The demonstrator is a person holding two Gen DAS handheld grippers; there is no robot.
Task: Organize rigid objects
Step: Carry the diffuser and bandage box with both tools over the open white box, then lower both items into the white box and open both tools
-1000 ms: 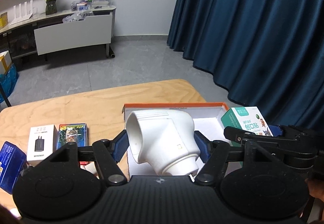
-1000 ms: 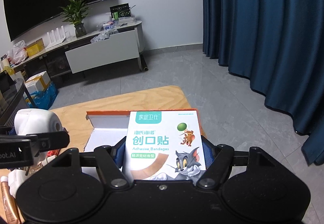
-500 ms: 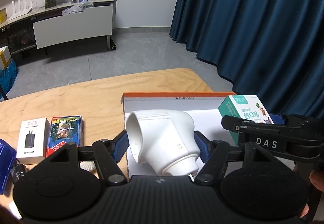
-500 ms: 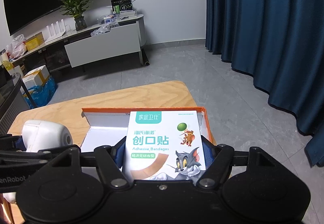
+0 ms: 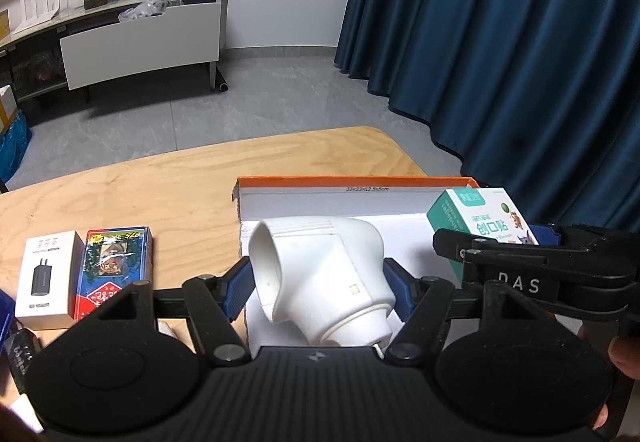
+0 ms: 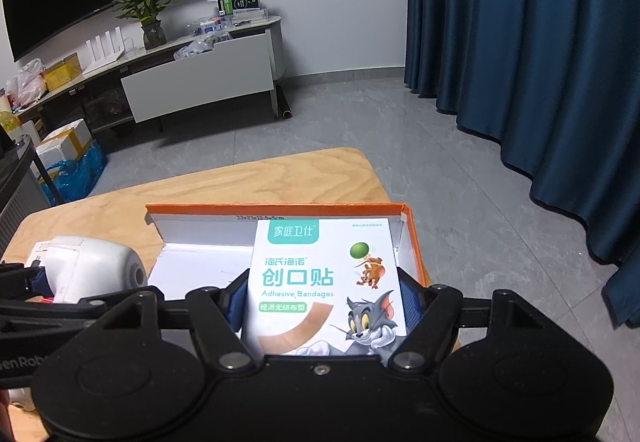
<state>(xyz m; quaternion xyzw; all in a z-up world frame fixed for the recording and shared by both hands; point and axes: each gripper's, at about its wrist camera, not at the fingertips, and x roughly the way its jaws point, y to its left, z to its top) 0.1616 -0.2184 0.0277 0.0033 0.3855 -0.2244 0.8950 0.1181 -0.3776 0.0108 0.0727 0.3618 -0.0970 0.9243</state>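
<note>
Left wrist view: carrying white plastic fitting (image 5: 320,274) clamped in left gripper (image 5: 318,292), bandage box (image 6: 320,282) clamped in right gripper (image 6: 322,308), over orange-rimmed tray (image 5: 352,184) (neither deposited; charger box (image 5: 46,274), card pack (image 5: 114,270) awaiting).

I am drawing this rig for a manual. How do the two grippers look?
Both are matte black plastic. The left gripper and right gripper each have blue pads, two round discs with linkage arms and silver screws. The right gripper's side bears white letters "DAS". No cables or sleeves show.
</note>
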